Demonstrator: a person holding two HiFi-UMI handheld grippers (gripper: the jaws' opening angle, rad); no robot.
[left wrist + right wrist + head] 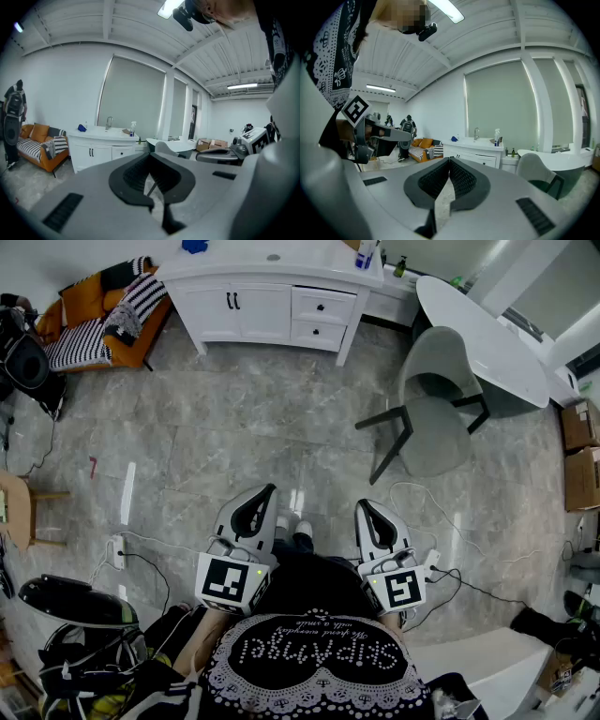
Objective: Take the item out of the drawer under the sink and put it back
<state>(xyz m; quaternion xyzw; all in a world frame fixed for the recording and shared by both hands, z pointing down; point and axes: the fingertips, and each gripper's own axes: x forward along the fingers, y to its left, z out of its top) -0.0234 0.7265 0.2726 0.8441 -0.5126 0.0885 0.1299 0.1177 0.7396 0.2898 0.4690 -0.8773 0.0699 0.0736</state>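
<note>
Left tongs and right tongs closed

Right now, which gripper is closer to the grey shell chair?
Right. The right gripper is below the grey shell chair in the head view; the left gripper sits farther left.

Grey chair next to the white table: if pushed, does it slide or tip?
The grey chair probably slides: the floor looks like polished stone tile. Its thin splayed dark legs suggest it resists tipping when pushed low. The moulded shell looks stiff and likely fairly light.
</note>
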